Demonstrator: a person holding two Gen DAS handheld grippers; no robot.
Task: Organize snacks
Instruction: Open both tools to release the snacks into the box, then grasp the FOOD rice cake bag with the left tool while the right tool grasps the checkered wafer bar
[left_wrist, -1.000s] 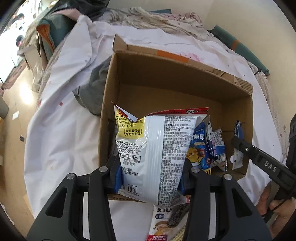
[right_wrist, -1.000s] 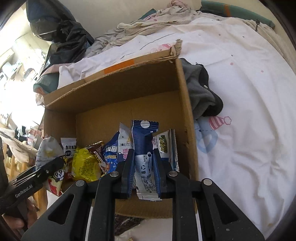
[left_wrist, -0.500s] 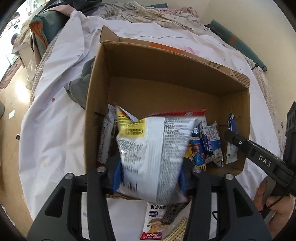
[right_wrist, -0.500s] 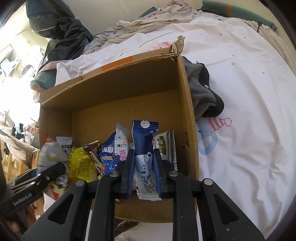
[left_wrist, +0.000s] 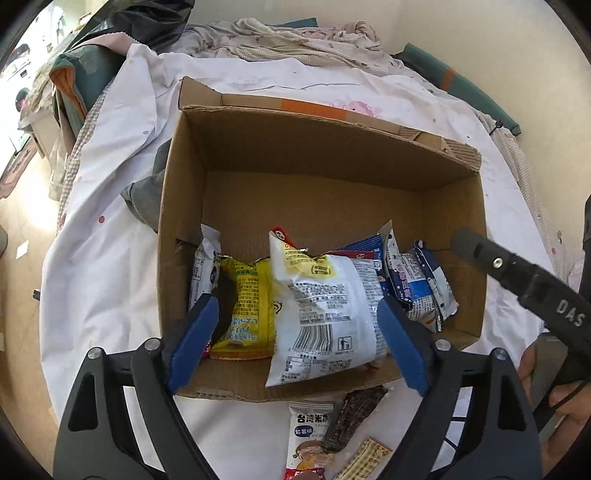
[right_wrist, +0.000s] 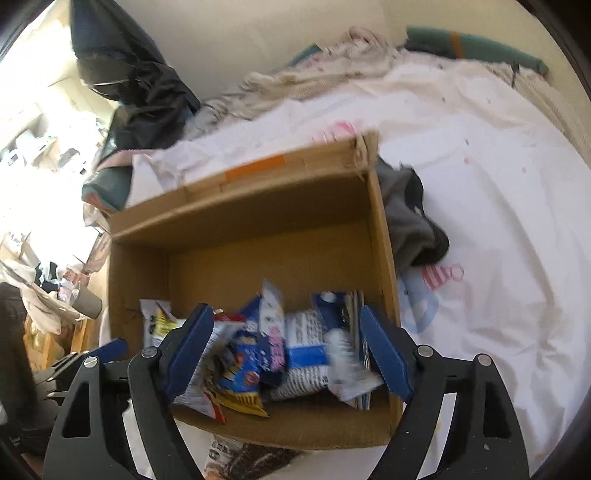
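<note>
An open cardboard box sits on a white bedsheet and holds several snack packets along its near side. A large white packet leans on the near wall, beside a yellow packet and blue packets. My left gripper is open, its blue pads wide on either side of the white packet. My right gripper is open over the box; a blue and white packet lies loose between its pads. The right gripper also shows in the left wrist view.
Loose packets lie on the sheet in front of the box. Dark grey clothing lies against the box's side. Rumpled blankets are piled at the back by the wall. Bare floor lies off the bed's left edge.
Both grippers have opened. The left one let go of the white packet, which now leans in the box. The right one let go of the blue packet, which dropped among the others.
</note>
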